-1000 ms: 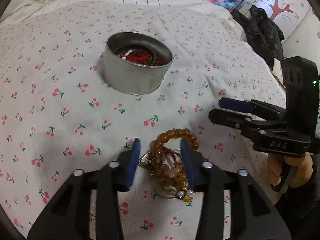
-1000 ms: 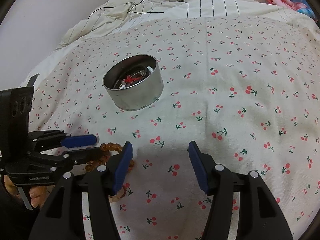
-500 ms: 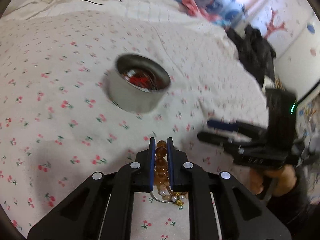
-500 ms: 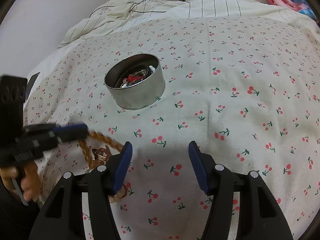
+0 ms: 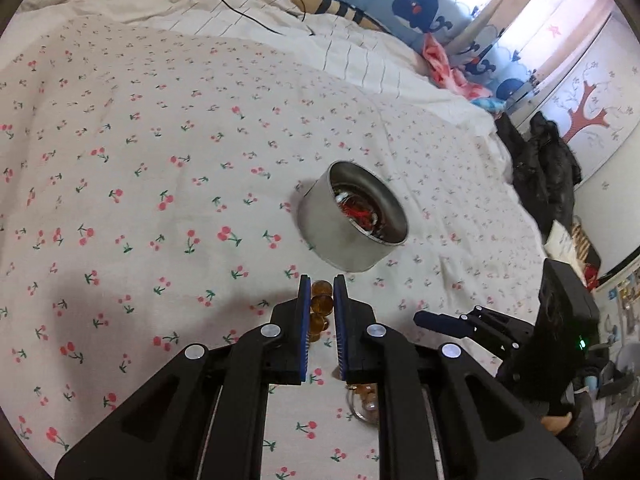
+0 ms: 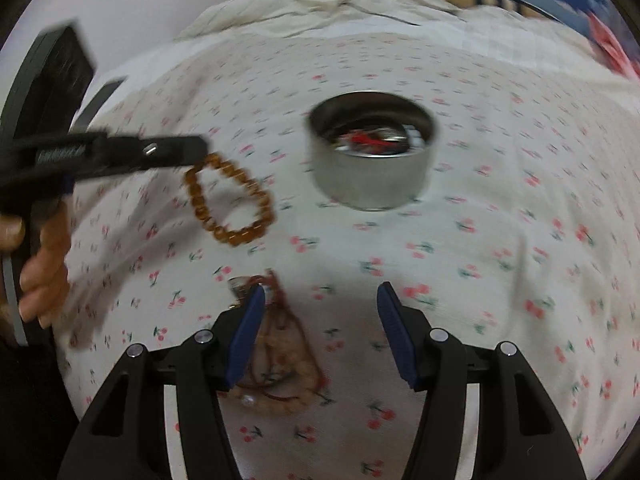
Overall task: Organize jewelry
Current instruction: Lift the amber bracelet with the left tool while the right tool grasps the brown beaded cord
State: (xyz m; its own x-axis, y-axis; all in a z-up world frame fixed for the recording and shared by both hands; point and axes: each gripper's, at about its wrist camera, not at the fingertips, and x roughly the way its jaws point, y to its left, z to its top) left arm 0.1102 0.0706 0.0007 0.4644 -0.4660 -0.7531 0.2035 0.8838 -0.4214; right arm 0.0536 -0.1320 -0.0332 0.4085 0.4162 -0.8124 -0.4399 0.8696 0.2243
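Observation:
My left gripper [image 5: 322, 286] is shut on an amber bead bracelet [image 5: 321, 305]. In the right wrist view the bracelet [image 6: 230, 200] hangs as a loop from the left gripper [image 6: 198, 148], lifted above the bed to the left of a round metal tin [image 6: 372, 184]. The tin [image 5: 352, 236] holds red and silver jewelry. My right gripper [image 6: 320, 296] is open and empty, low over the bedspread. A small pile of jewelry [image 6: 276, 352] with brown cords and a pearl lies by its left finger; part of it shows in the left wrist view [image 5: 366, 404].
The bedspread [image 5: 160, 160] is white with a cherry print. A striped quilt with a black cable [image 5: 256, 20] lies behind. Dark clothing [image 5: 540, 172] is heaped at the bed's right side.
My left gripper closed on the amber bracelet and lifted it off the pile toward the tin. The right gripper moved closer to the remaining jewelry pile.

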